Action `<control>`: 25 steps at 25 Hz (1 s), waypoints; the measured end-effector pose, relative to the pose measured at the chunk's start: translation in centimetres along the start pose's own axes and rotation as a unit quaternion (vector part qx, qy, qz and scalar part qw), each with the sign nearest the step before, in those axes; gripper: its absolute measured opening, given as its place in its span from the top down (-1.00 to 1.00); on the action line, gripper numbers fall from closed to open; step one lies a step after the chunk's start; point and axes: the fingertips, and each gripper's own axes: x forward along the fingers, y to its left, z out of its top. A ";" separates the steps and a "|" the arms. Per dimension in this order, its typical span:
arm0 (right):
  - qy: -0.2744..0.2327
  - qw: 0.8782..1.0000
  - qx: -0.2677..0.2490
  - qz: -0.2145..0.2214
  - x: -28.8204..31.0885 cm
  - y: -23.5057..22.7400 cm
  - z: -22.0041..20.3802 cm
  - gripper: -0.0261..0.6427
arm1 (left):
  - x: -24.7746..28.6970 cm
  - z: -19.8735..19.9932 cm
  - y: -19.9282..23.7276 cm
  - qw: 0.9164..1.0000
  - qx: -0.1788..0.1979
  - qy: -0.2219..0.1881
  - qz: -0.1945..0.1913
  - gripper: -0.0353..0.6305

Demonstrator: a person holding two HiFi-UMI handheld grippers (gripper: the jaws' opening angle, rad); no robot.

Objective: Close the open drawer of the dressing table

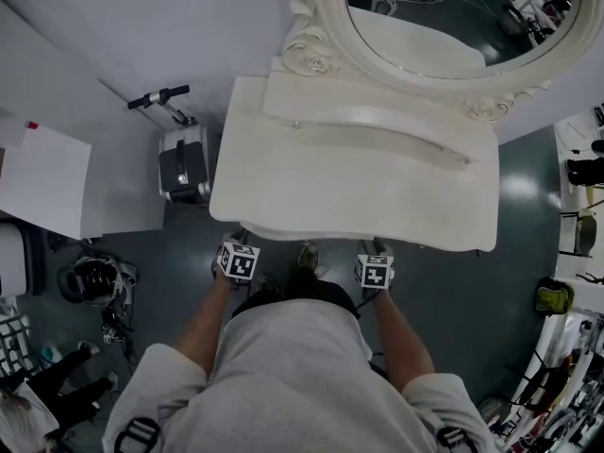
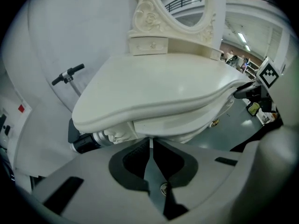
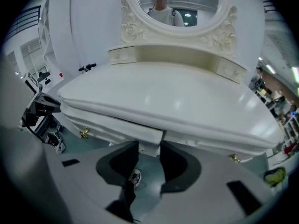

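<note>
Cream carved dressing desk (image 1: 359, 187): its white drawer (image 3: 117, 122) appears slightly proud below the top, not yet home. Left tool (image 2: 151, 143) nips its thin edge; right tool (image 3: 149, 148) straddles its corner, wide.

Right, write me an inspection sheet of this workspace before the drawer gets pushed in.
Surface: white dressing table top, bare.
Job's things: drawer stands slightly out under the front edge.
Clutter: nothing seen on the top.
Grippers: left gripper jaws closed on a thin white edge of the drawer; right gripper jaws apart, a drawer corner between them.
Cables: nothing seen near the table.
Surroundings: oval mirror behind the top; scooter and white board to the left.
</note>
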 end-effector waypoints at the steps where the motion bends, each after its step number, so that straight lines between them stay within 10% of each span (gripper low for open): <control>1: 0.003 1.000 0.006 -0.003 0.1 0.0 0.1 0.46 | 0.1 0.1 0.0 1.000 -0.001 0.000 0.001 0.80; 12: 0.006 0.998 0.068 -0.015 -0.3 -0.2 -0.1 0.51 | 0.1 0.1 0.0 1.000 -0.012 -0.008 -0.009 0.82; 16: -0.003 0.996 0.087 -0.034 -1.3 -0.9 -0.4 0.81 | -0.1 0.0 0.0 1.000 -0.013 -0.013 -0.017 0.82; 25: -0.043 0.998 0.042 -0.035 -4.1 2.1 0.0 0.86 | -1.8 0.6 -0.2 0.999 -0.006 -0.047 -0.016 0.82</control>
